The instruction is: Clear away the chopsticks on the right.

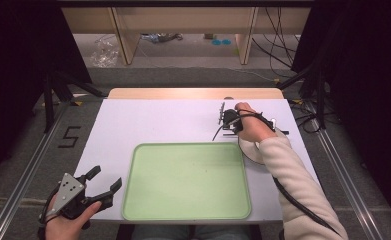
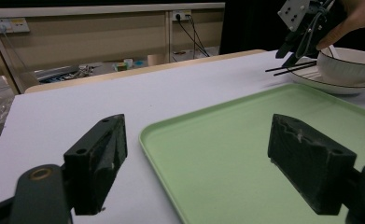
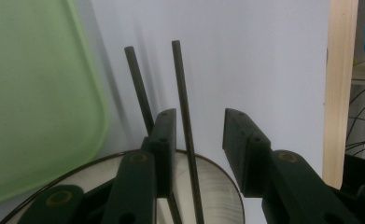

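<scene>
Waiting at seven o'clock, your left tool (image 1: 97, 187) sits wide open over the tabletop (image 1: 158, 122) edge, holding nothing, clear of the green tray (image 1: 185, 180) so that stays free. Further out at two o'clock, your right tool (image 3: 199, 135) hangs parted above the plate (image 3: 217, 196); one black chopstick (image 3: 182, 88) runs between its jaws, ungripped, its partner just outside. Beside them stands a bowl (image 2: 350, 63).

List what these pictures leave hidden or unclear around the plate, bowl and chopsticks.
- High view: bowl, most of the plate hidden under the right hand.
- Right gripper view: one of the chopsticks passes behind a jaw.
- Left gripper view: bowl contents hidden by its wall; the picture's edge crops it.
</scene>
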Available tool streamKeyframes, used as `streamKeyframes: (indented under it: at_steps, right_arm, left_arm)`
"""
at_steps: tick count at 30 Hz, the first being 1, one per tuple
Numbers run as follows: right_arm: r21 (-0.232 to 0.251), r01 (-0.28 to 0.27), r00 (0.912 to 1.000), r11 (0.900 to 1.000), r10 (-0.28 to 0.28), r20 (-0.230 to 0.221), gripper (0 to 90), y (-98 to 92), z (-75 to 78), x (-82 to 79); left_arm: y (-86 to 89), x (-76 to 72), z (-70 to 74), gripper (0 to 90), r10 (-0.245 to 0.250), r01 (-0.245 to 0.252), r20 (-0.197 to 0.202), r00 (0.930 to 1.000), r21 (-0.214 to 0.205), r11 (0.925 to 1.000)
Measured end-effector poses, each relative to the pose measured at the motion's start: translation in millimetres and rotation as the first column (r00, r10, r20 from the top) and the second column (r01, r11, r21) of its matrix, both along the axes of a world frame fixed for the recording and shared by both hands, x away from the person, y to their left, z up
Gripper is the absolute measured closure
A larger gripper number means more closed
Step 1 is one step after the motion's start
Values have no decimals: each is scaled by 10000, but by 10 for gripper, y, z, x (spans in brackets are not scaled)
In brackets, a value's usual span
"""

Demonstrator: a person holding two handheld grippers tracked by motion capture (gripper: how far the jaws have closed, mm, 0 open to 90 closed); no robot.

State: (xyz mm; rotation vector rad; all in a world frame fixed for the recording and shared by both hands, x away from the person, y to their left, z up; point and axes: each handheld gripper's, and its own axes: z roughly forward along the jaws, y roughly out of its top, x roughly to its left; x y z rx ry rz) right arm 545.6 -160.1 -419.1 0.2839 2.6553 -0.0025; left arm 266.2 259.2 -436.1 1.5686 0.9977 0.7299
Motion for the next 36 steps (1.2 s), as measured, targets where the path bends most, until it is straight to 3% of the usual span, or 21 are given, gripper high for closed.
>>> streamKeyframes:
  at_steps: [8, 22, 24, 36]
  right_arm:
    - [-289, -13, 10000, 9996, 10, -95, 670, 48, -77, 60]
    - [-179, 74, 9986, 9998, -84, -523, 712, 30, -172, 183]
    - [-7, 121, 9980, 9999, -121, -627, 725, 28, -187, 198]
    - [-36, 168, 9964, 9999, -171, -835, 861, 38, -228, 239]
  left_arm:
    - [-6, -9, 5, 198, -36, 37, -59, 10000, 67, 10000]
    - [-7, -7, 2, 201, -53, 53, -103, 9999, 67, 10000]
    - [-7, -7, 4, 201, -34, 34, -77, 10000, 42, 10000]
    - [-1, -1, -2, 203, -39, 39, -41, 10000, -25, 10000]
